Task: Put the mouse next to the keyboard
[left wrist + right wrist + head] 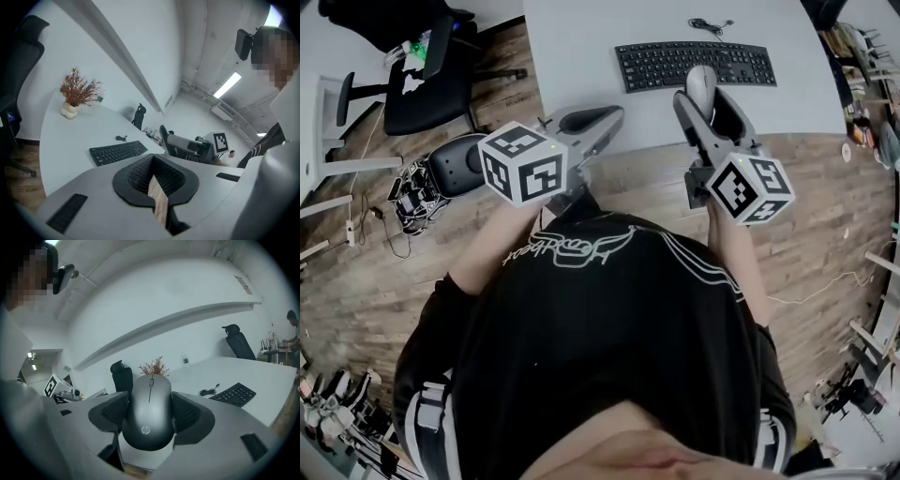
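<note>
A grey mouse (150, 411) sits clamped between the pads of my right gripper (150, 414), held in the air. In the head view the mouse (701, 82) hovers over the near edge of the black keyboard (694, 65), which lies on the white desk (581, 56). The keyboard (234, 394) shows to the right in the right gripper view. My left gripper (598, 120) hangs near the desk's front edge, left of the keyboard (117, 152), its jaws shut with nothing between them (157, 187).
A dried plant in a white vase (75, 96) stands at the desk's far side. A small cable (710, 24) lies behind the keyboard. A black office chair (427, 70) and a cluttered floor are at the left; shelving (862, 66) at the right.
</note>
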Available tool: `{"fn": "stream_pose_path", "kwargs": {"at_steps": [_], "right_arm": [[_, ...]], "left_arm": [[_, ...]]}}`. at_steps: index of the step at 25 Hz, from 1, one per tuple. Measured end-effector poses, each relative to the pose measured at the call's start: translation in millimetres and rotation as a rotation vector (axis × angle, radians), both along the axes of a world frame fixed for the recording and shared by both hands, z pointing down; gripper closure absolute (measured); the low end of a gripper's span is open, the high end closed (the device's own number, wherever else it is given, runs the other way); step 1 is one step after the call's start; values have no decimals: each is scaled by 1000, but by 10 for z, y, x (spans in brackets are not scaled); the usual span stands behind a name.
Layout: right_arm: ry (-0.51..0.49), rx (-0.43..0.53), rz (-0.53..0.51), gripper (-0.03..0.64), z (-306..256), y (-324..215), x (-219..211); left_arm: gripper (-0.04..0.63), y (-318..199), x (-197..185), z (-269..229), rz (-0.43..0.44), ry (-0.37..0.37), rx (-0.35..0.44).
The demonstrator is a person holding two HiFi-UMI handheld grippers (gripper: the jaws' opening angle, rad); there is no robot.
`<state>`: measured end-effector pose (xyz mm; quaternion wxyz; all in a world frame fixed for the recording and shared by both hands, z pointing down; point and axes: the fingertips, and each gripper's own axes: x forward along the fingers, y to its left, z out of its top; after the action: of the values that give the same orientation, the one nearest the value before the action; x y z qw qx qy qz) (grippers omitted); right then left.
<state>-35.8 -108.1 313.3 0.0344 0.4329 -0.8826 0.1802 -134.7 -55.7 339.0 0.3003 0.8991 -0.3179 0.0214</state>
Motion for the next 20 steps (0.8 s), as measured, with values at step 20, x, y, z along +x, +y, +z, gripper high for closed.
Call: {"fn": "stream_pose_path", "kwargs": {"at_steps": [20], "right_arm": [[-15, 139, 306, 351, -417, 1689, 2135]], "left_arm": [[588, 1134, 1883, -464, 262, -73, 159]]}}
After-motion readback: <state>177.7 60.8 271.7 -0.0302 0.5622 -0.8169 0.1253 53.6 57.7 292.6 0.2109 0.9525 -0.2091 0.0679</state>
